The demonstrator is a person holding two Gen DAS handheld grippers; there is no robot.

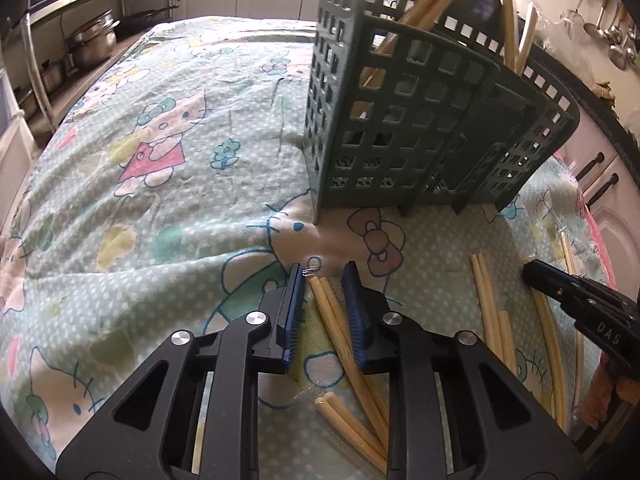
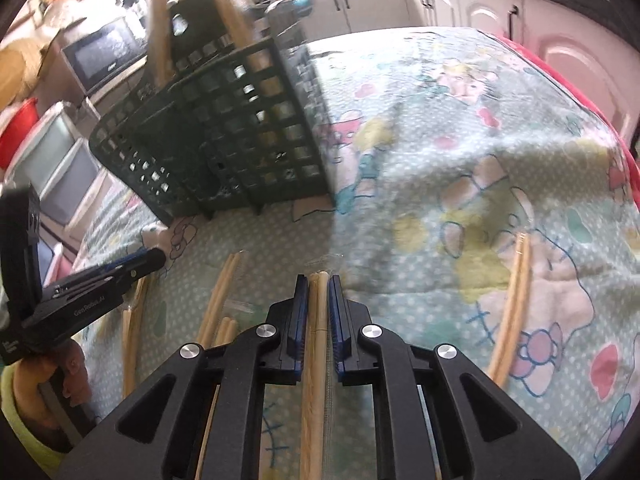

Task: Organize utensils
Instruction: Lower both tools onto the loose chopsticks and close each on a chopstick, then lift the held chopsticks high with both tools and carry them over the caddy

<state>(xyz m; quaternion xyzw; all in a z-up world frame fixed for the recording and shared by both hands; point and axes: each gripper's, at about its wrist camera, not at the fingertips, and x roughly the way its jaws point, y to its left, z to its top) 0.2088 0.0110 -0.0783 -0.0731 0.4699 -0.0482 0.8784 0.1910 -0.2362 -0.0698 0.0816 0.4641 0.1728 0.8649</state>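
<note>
The right gripper (image 2: pixel 319 280) clamps a pair of bamboo chopsticks (image 2: pixel 316 344) at lower centre. The left gripper (image 1: pixel 323 276) stands narrow around another pair (image 1: pixel 340 328), pads not touching. The green basket (image 1: pixel 400 128), upper right, holds more chopsticks.

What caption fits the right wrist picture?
Right gripper shut on a pair of chopsticks lying on the cartoon cloth, near the green basket.

Bright daylight from far side, fisheye bending at edges, right view motion-blurred, dark vignette corners.
</note>
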